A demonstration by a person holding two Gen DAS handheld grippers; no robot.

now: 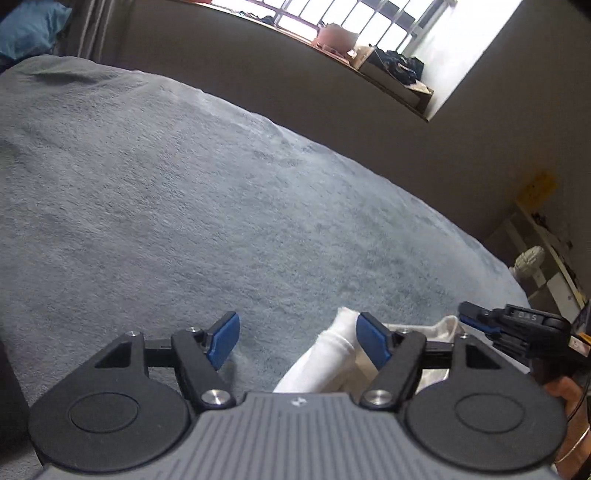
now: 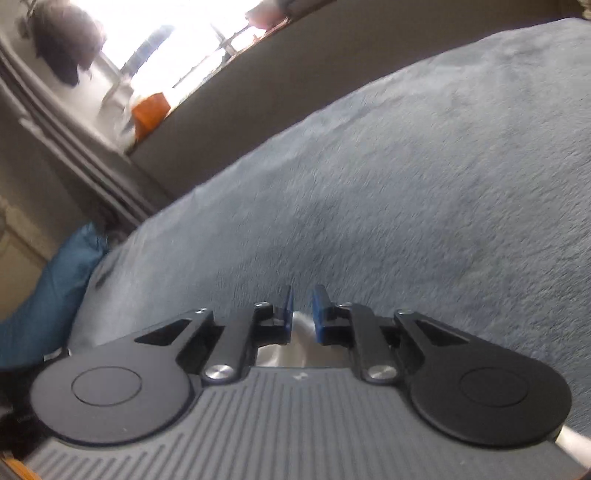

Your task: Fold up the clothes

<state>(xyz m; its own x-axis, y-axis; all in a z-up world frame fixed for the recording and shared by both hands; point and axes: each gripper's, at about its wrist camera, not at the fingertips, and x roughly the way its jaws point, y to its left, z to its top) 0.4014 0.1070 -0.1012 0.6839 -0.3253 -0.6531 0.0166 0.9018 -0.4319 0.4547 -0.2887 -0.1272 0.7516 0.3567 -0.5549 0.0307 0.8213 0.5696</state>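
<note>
A white garment (image 1: 325, 362) lies bunched on the grey-blue bed cover (image 1: 221, 184) at the near edge, with a rolled sleeve-like part pointing up. My left gripper (image 1: 297, 325) stands open and wide just above it; its right pad is next to the roll, and nothing is between the pads. My right gripper (image 1: 469, 314) hovers over the garment's right end. In the right wrist view the right gripper (image 2: 303, 295) shows only a narrow gap between its blue pads. White cloth (image 2: 301, 332) shows below that gap, not pinched at the tips.
The bed cover (image 2: 406, 184) stretches far ahead of both grippers. A blue pillow (image 1: 29, 29) lies at the bed's far corner. A cluttered window sill (image 1: 369, 55) runs along the wall, and a shelf (image 1: 546, 251) stands at the right. A hand (image 1: 561, 391) holds the right gripper.
</note>
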